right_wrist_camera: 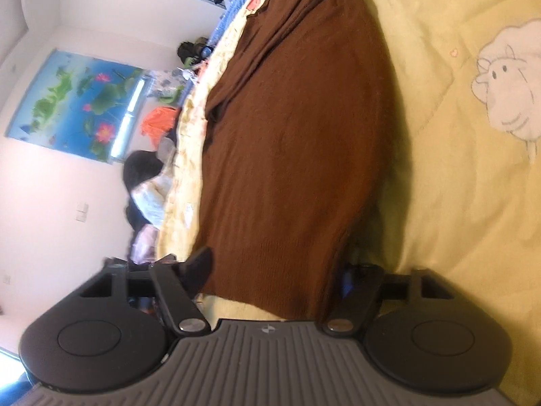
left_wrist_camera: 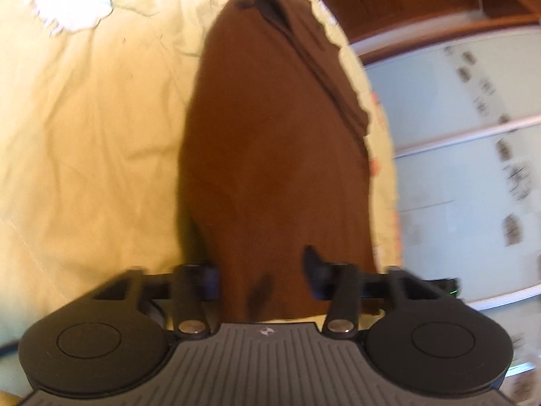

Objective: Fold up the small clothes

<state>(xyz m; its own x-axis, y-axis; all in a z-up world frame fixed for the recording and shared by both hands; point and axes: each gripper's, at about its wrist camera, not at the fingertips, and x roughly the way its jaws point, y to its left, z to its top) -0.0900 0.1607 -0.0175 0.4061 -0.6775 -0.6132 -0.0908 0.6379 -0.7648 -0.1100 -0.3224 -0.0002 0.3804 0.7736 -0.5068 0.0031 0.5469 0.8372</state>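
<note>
Soft brown knit garment [left_wrist_camera: 270, 155] at the bed's [left_wrist_camera: 84, 135] edge, light, floppy. My left claw [left_wrist_camera: 262, 270] and right claw [right_wrist_camera: 277, 270] each pinch its near hem.

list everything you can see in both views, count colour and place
brown garment: one, dark brown knit, lying along the bed's edge, near end between both grippers' fingers
bedspread: one, pale yellow, under the garment
sheep print: at least one, white, on the bedspread beside the garment
poster: one, blue with green leaves and pink flowers, on the wall
orange cloth: one, orange, past the bed's edge
wooden furniture: one piece, red-brown, beyond the bed
floor: pale tiles, beside the bed
left gripper: one, black, garment's end between its fingers; grip cannot be judged
right gripper: one, black, straddling the garment's end; grip cannot be judged
</note>
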